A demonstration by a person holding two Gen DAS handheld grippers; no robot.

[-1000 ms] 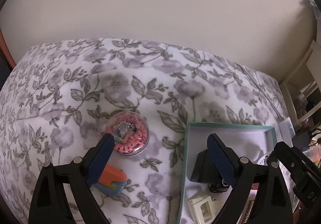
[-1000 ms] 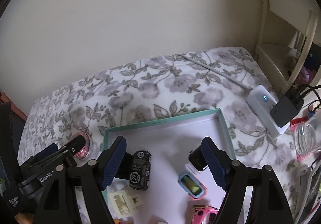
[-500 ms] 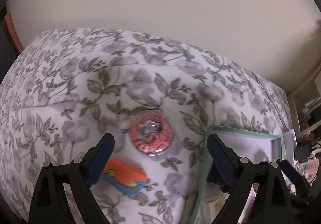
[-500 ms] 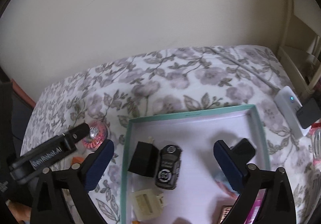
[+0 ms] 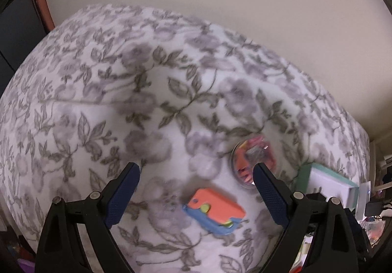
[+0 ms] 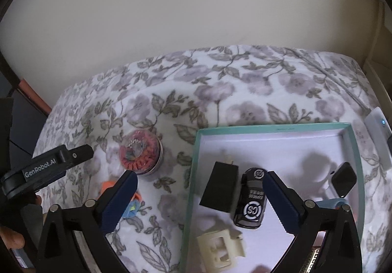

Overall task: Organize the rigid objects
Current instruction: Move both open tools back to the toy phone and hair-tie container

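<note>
Both grippers have swung leftward across the bed since the earlier frames. The left gripper (image 5: 196, 189) now hangs over open floral bedspread (image 5: 152, 91), where a second ago the teal box filled the right of its view. Its jaws stand wide apart with nothing between the pads. Just below and ahead of its fingertips lies an orange and blue folding toy (image 5: 215, 211), flat on the cloth. The round clear case (image 5: 252, 160) of pink and red hair ties sits right beside the tip of its right-hand finger; blur hides whether they touch. Only a corner of the teal box (image 5: 325, 177) shows past that finger. To the left of this gripper the bedspread is bare up to its rounded edge, with a plain wall beyond.

The right gripper (image 6: 201, 194) has just been opening its jaws and now holds them fully wide, gripping nothing. Its left-hand finger hovers over the bedspread near the round case, its right-hand finger over the inside of the box. The box's left wall (image 6: 193, 175) runs between the two fingers. Inside the box, near the right-hand finger, a black toy car (image 6: 252, 202) bears white "CS" circles. A black block (image 6: 220, 187) touches the car's left side. A cream plastic clip (image 6: 220, 248) lies nearer the gripper, and a black smartwatch (image 6: 343, 178) lies far right. The box floor ahead of the car is open. The other gripper's body, far left in this view, reads "GenRobot.AI".
</note>
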